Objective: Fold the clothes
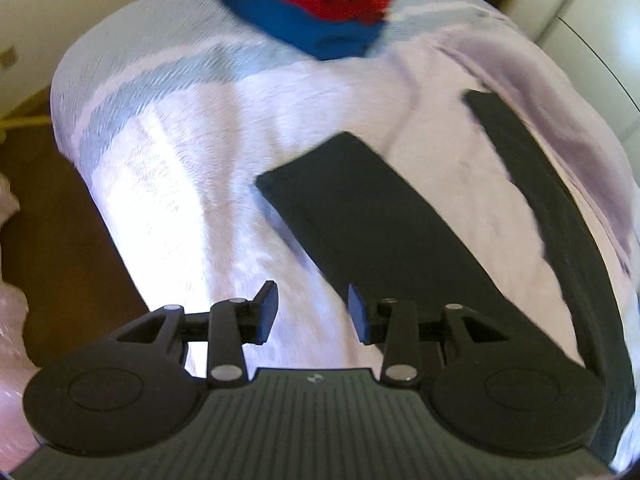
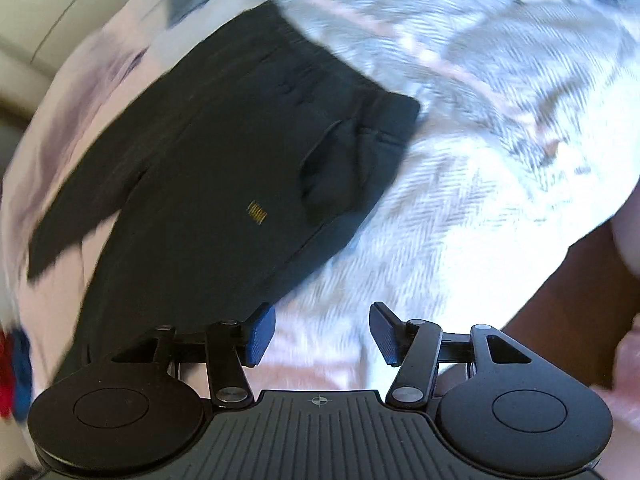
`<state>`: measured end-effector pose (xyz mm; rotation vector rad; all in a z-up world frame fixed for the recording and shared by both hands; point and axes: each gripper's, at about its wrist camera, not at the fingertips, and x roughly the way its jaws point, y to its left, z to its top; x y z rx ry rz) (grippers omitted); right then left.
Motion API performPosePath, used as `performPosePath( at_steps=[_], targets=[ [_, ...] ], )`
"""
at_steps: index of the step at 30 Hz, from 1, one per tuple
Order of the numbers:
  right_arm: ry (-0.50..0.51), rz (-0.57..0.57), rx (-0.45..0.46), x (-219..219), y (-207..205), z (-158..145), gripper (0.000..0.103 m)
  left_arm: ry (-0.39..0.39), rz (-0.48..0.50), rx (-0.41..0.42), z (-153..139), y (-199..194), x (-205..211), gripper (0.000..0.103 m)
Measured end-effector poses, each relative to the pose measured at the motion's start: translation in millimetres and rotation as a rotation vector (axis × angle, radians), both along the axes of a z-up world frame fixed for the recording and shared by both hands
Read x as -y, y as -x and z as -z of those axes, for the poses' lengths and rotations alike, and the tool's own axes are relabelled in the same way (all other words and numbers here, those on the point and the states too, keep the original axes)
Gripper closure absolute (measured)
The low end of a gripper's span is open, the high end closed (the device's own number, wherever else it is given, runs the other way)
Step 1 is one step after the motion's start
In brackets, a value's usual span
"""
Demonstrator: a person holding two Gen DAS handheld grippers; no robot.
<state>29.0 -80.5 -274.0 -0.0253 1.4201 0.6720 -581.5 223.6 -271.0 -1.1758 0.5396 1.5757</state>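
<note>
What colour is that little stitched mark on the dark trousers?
Yellow-gold, a small striped logo on the dark trousers; it shows best in the right wrist view.

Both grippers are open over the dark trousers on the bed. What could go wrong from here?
The dark trousers lie with legs splayed apart, so a fold now may come out crooked. The left gripper and right gripper could pinch the bedspread along with the cloth. The folded red and blue stack sits nearby and could be knocked.
</note>
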Motion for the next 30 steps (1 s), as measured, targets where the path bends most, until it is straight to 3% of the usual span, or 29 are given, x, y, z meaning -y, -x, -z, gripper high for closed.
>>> performPosePath(
  at_steps=[10, 16, 17, 18, 20, 23, 27, 30],
  targets=[
    [-0.191, 0.276, 0.005, 10, -43, 52, 0.046, -0.004, -0.081, 0.039, 70, 29, -56, 0.069],
    [-0.275, 0.343, 0.048, 14, -55, 74, 0.047, -0.047, 0.014, 0.028, 78, 27, -67, 0.085],
    [-0.283, 0.354, 0.050, 13, -58, 77, 0.047, -0.054, 0.023, 0.032, 78, 27, -68, 0.093],
    [-0.290, 0.364, 0.052, 11, -60, 78, 0.051, -0.060, 0.037, 0.027, 78, 27, -70, 0.096],
    [-0.239, 0.343, 0.080, 2, -65, 74, 0.097, -0.077, 0.073, 0.003, 74, 25, -71, 0.100],
    [-0.151, 0.239, 0.171, -10, -64, 47, 0.099, -0.142, 0.129, -0.014, 58, 24, -66, 0.100],
    [-0.193, 0.243, 0.207, 10, -65, 9, 0.099, -0.234, 0.211, 0.010, 27, 28, -51, 0.099],
    [-0.159, 0.260, 0.187, 17, -65, 12, 0.099, -0.186, 0.266, -0.066, 41, 24, -47, 0.098]
  ],
)
